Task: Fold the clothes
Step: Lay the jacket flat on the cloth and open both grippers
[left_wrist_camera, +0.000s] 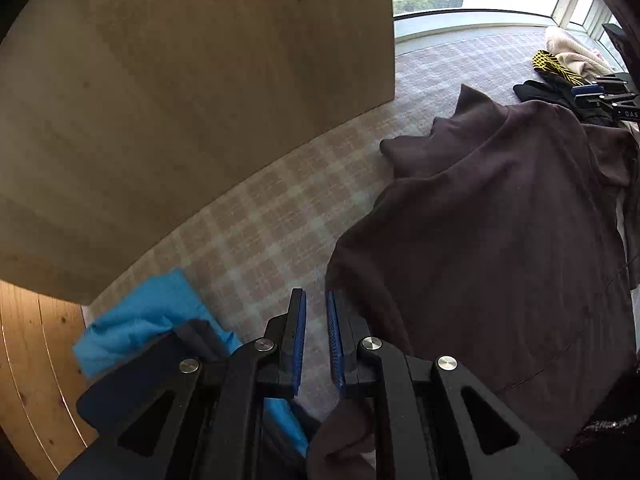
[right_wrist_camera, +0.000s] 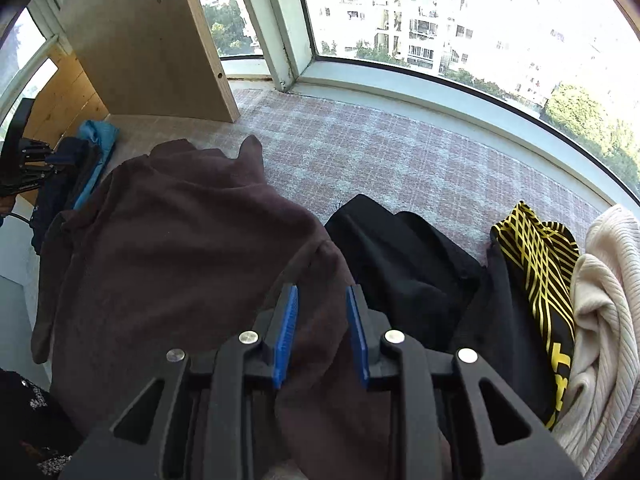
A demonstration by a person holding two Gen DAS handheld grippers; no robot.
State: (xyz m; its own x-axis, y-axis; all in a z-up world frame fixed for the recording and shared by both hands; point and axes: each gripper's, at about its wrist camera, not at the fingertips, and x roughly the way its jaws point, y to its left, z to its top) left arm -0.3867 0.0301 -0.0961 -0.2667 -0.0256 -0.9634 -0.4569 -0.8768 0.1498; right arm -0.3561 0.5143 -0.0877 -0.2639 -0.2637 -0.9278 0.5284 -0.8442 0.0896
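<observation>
The brown top [right_wrist_camera: 180,248] is spread on the checked mat [right_wrist_camera: 400,152], collar end toward the window, right below both claws. Looks like thick soft fleece, so I'd guess floppy, a bit heavy, not slippery and nothing fragile. Best bet is to pinch it at a hem corner or shoulder seam, not mid-panel where it'll just bunch up.

Left claw [left_wrist_camera: 316,336] is open a crack with nothing in it, over the mat at the top's edge. Right claw [right_wrist_camera: 322,332] is open wider, hanging over the fabric, pads not pressing it.

Clutter: black garment [right_wrist_camera: 400,256] touching the top's right side, then a yellow-black one [right_wrist_camera: 536,256] and a cream knit [right_wrist_camera: 604,300]. Blue cloth [left_wrist_camera: 140,312] and a wood panel [left_wrist_camera: 180,120] on the left.
</observation>
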